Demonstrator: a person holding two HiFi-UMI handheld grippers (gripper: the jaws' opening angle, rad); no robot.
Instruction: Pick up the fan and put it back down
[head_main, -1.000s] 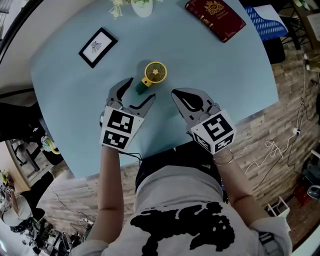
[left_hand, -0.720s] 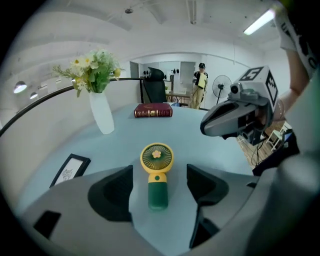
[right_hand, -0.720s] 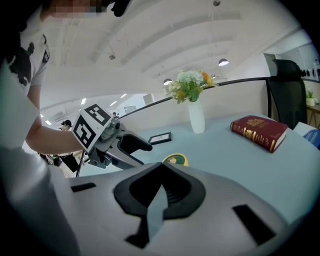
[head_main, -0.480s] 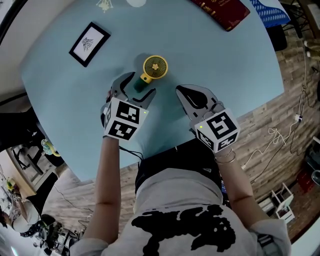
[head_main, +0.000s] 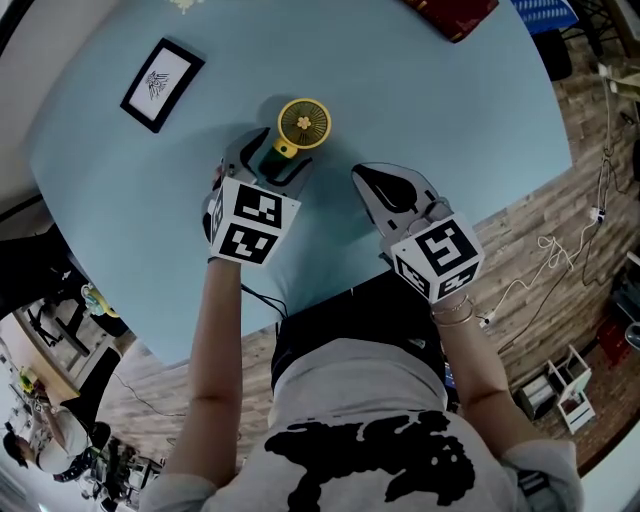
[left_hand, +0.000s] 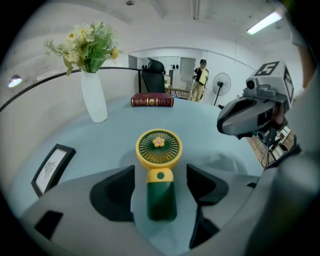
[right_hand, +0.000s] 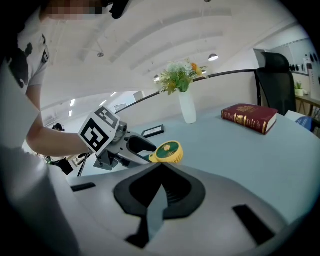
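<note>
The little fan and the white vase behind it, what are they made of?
Fan: most likely plastic, smooth with a soft sheen. The head has thin moulded ribs in a yellow rim, and the green handle is one even colour. Vase: perhaps ceramic or matte glass. It is opaque white and smooth with no strong glare, so the look leaves it open.

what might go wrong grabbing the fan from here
The fan lies flat with only its green handle between the jaws of the open left gripper; a shallow grip could slip off it. The yellow head sticks out past the jaws, so it may droop or swing once lifted.
</note>
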